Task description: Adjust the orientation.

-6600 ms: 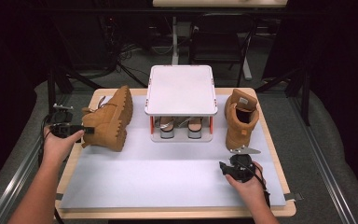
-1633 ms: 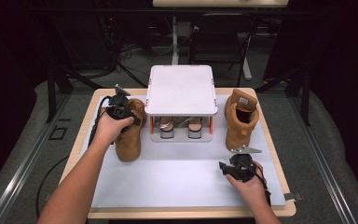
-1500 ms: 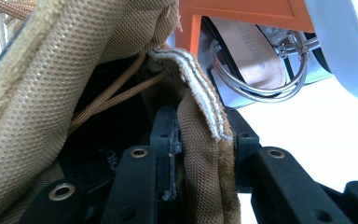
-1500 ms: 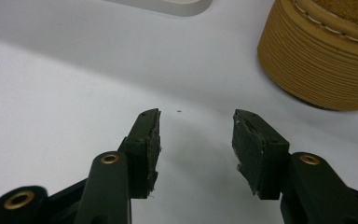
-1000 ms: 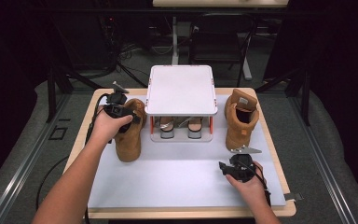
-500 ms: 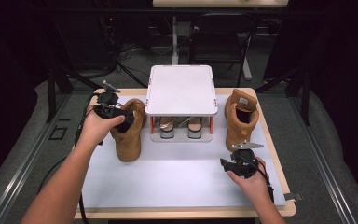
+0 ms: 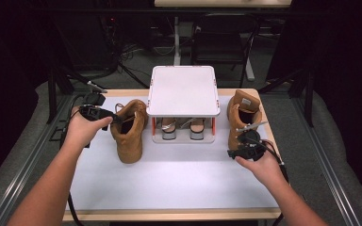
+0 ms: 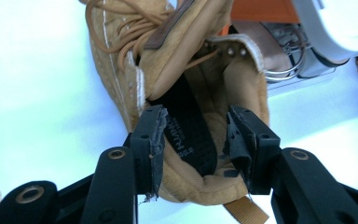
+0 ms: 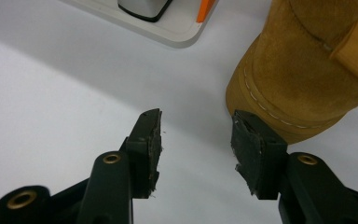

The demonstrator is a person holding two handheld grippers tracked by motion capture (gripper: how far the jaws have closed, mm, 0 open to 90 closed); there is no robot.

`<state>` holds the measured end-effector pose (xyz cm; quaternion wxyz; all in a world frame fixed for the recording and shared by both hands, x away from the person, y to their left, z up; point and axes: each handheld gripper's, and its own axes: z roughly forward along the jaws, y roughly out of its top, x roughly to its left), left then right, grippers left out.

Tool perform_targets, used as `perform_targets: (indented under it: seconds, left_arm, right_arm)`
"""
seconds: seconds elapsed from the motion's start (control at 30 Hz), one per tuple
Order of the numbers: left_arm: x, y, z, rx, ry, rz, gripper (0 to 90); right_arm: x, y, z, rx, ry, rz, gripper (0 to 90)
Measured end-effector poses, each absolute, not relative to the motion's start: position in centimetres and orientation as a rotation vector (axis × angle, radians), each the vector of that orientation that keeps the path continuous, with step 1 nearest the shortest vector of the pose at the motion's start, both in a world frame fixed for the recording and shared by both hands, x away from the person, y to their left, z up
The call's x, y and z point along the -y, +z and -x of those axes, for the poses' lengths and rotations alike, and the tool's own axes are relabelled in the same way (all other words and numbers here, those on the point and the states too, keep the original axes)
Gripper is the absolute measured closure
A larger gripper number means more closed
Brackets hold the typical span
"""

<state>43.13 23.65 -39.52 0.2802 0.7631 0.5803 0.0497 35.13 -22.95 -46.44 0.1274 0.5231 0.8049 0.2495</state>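
Overhead, I see the left boot [image 7: 129, 132] upright beside the white rack [image 7: 184, 92], my left gripper [image 7: 115, 118] at its collar. Along the left gripper [image 8: 196, 135], jaws gape around the heel opening, gripping nothing; I'd back out straight, avoiding the laces [image 8: 116, 28]. Meanwhile, my right gripper [image 9: 196, 140] hangs open beside the right boot [image 9: 307, 70]; I'd approach its toe squarely.

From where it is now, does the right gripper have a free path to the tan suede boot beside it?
Probably yes: the right gripper is open, the tan suede boot sits just off one jaw, with bare white tabletop between.
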Motion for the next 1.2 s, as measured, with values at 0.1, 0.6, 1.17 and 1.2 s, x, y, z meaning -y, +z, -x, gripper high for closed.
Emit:
perform_targets:
  seconds: [0.1,0.6,1.17,1.2]
  left_arm:
    - [-23.8,-39.8,-43.2,-1.561,0.13,-2.05,56.2]
    - [-23.7,-39.9,-43.2,-1.559,0.141,-2.052,55.2]
    - [-23.6,-39.9,-43.4,-1.564,0.143,-2.062,54.6]
    - [-23.6,-39.8,-43.4,-1.565,0.141,-2.063,54.6]
  right_arm:
    - [22.8,-45.3,-36.1,-2.397,0.675,-1.557,53.4]
    - [22.9,-38.8,-40.5,-2.518,0.289,-1.595,54.3]
    - [22.9,-36.1,-45.5,-2.431,0.272,-1.698,53.9]
    - [22.9,-36.3,-45.7,-2.429,0.269,-1.705,53.8]
